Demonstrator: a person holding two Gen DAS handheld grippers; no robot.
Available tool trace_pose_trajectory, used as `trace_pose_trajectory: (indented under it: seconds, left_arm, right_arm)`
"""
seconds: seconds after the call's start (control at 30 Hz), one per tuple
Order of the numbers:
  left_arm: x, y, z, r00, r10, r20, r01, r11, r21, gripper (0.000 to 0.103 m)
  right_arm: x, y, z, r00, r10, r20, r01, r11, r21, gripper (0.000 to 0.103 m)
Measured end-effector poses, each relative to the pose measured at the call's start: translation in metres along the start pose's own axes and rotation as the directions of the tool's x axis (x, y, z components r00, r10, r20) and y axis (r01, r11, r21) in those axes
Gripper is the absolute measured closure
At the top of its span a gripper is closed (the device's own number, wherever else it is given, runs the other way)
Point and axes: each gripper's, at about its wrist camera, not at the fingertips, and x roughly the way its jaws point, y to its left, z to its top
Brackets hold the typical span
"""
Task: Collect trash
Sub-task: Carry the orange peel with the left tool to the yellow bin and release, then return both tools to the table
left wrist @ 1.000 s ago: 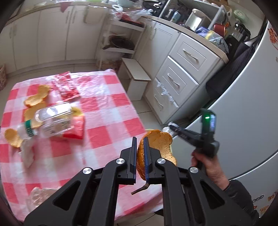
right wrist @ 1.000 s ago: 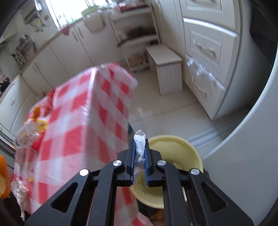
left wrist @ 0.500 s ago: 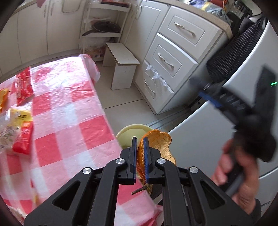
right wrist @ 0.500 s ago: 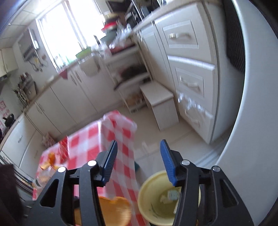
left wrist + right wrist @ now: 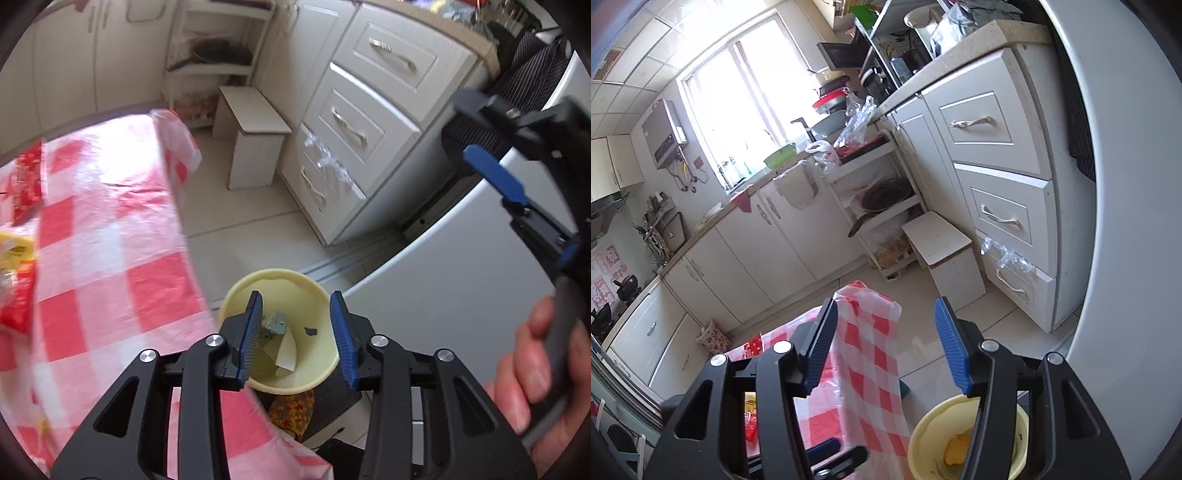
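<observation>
Seen from the left wrist: left gripper [image 5: 297, 334] hovering over a pale yellow round plastic basin [image 5: 317, 295] on the floor beside the table's red-and-white checked cloth [image 5: 110, 258], jaws opening, nothing between them; paper scraps [image 5: 286, 350] lying inside the basin. At right, a hand [image 5: 535, 373] gripping the right gripper [image 5: 491, 177]. Seen from the right wrist only: right gripper [image 5: 886, 347] raised, jaws opening and empty; an orange peel-like piece [image 5: 955, 452] in the same basin [image 5: 923, 432], plus sunlit window [image 5: 738, 96], white drawers [image 5: 993, 162] and small white stool [image 5: 945, 254].
</observation>
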Motion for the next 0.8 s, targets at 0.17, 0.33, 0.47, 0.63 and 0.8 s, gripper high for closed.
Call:
trace_pose_trajectory:
  seconds: [0.17, 0.33, 0.47, 0.63, 0.8]
  left_arm:
    - [-0.071, 0.044, -0.021, 0.99, 0.09, 0.108, -0.086, 0.995, -0.044, 0.05]
    - [-0.143, 0.117, -0.052, 0.957, 0.235, 0.167, -0.209, 0.965, -0.161, 0.043]
    - [-0.189, 0.179, -0.078, 0.922, 0.351, 0.163, -0.299, 0.914, -0.275, 0.043]
    - [-0.226, 0.236, -0.105, 0.884, 0.448, 0.133, -0.37, 0.845, -0.386, 0.043]
    - [-0.233, 0.261, -0.118, 0.874, 0.471, 0.117, -0.392, 0.827, -0.402, 0.042]
  right_arm:
    - [0.001, 0.026, -0.004, 0.999, 0.043, 0.007, -0.043, 0.998, -0.048, 0.046]
    - [0.007, 0.055, -0.016, 0.996, 0.084, -0.023, -0.086, 0.99, -0.115, 0.045]
    - [0.014, 0.078, -0.028, 0.992, 0.111, -0.06, -0.12, 0.98, -0.162, 0.045]
    - [0.023, 0.104, -0.043, 0.986, 0.134, -0.1, -0.154, 0.961, -0.23, 0.041]
    - [0.032, 0.12, -0.058, 0.979, 0.141, -0.151, -0.178, 0.945, -0.275, 0.04]
